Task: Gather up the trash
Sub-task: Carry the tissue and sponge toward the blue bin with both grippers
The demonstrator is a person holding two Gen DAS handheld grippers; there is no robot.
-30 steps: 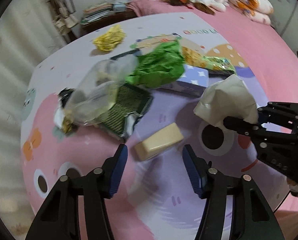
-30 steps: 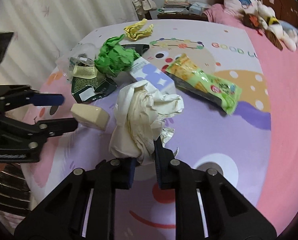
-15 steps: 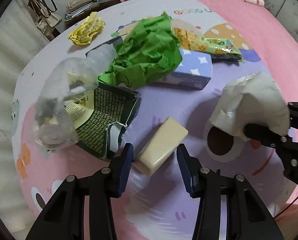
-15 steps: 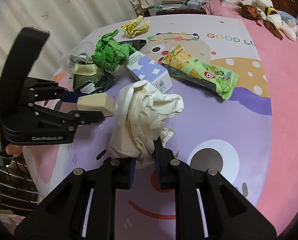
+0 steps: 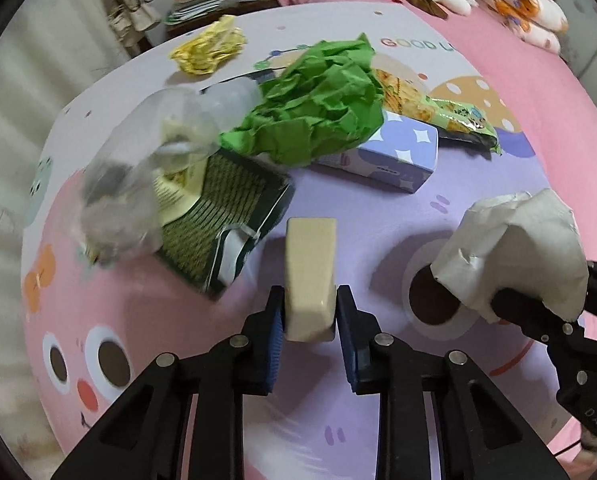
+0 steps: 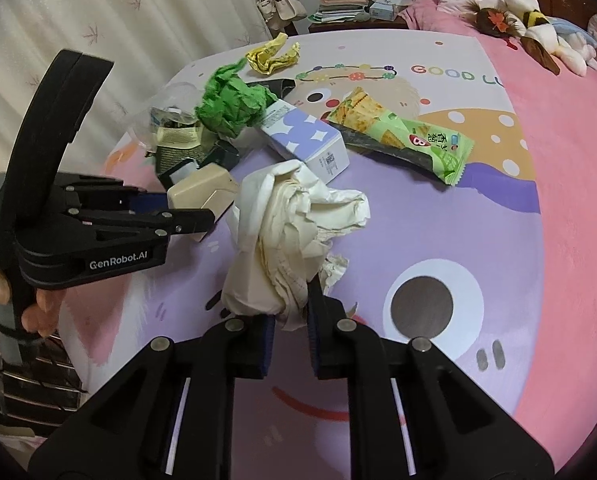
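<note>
Left hand-held gripper point(image 5: 309, 316) clamps the cream rectangular block point(image 5: 310, 276), long axis pointing straight ahead; right hand-held gripper point(image 6: 291, 326) pinches crumpled white paper point(image 6: 290, 236) beside it.

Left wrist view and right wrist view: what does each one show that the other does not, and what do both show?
Only the left wrist view shows the left gripper jaws from behind, shut on the cream block. Only the right wrist view shows a hand on the handle and a metal basket. Both show the white paper wad, green paper and purple box.
</note>
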